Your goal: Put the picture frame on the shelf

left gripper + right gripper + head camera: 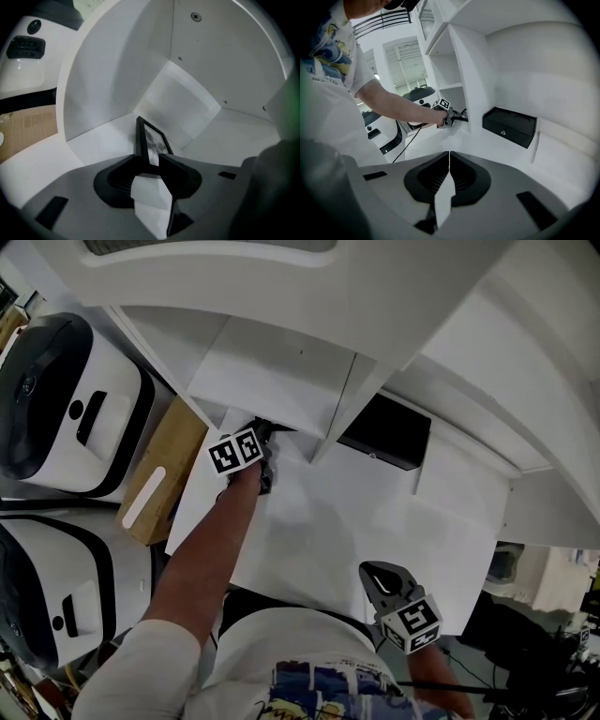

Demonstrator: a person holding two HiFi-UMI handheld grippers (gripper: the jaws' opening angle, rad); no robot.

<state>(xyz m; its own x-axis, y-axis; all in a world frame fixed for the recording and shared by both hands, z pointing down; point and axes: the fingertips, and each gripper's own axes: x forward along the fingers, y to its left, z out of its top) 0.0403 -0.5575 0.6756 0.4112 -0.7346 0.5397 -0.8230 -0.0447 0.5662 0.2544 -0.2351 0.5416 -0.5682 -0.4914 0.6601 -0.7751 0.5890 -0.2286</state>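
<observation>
- Nearest the lens are the two dark fingers of my left gripper. They stand wide, with the picture frame rising from the gap between their tips.
- Black-edged and upright, the frame shows its narrow edge to me and its glass face off to the right. It is inside the shelf, in the left compartment and close to the back corner.
- Its foot is hidden behind my fingers. I judge it is resting on the compartment floor, because my pads look slack beside it rather than pinching.
- From the head view, my left gripper reaches into that compartment at a downward slant. That angle suits setting the frame deep, where the side wall can steady it.
- My right gripper has its fingers pressed together on nothing. It hangs low over the white counter, well apart from the frame, so it cannot bump the work.
- A black box sits in the next compartment to the right, so the frame had to go in the left one.
- I judge the placing nearly done. My fingers should draw straight back along the frame's edge, since a sideways brush could tip it.
</observation>
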